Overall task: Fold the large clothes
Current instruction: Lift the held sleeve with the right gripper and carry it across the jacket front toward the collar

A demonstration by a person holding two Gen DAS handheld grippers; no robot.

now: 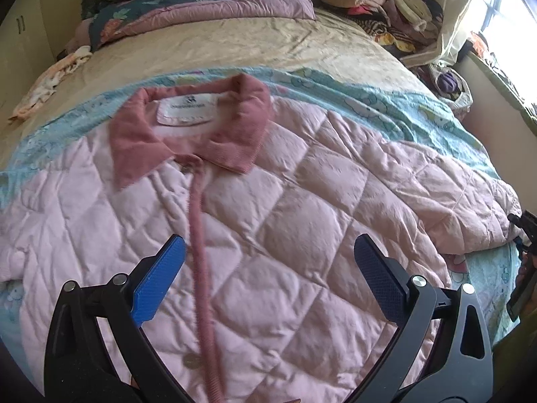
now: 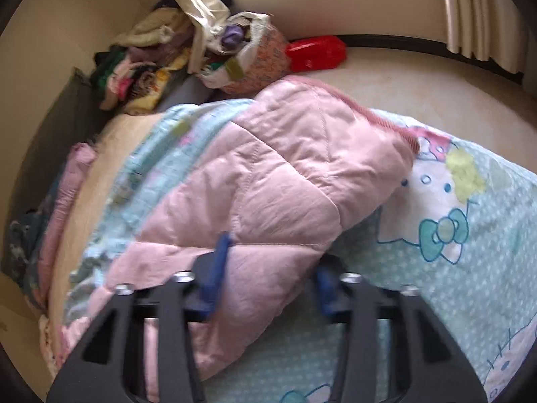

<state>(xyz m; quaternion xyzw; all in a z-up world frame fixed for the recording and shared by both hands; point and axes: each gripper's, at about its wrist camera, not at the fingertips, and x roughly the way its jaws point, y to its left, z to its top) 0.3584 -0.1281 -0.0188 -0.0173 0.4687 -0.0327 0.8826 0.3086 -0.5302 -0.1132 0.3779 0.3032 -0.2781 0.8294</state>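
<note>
A pale pink quilted jacket with a dusty-rose collar and front placket lies face up on the bed, collar toward the far side. My left gripper is open and empty, its blue pads hovering over the jacket's chest on either side of the placket. In the right wrist view my right gripper straddles the jacket's sleeve, with the sleeve fabric between its blue fingers; the jaws stand partly apart around the thick padding. The right gripper's body also shows at the left wrist view's right edge.
A light-blue cartoon-print sheet lies under the jacket on a beige bedspread. A folded floral quilt and a clothes pile sit at the bed's far end. A stuffed bag and red box stand by the wall.
</note>
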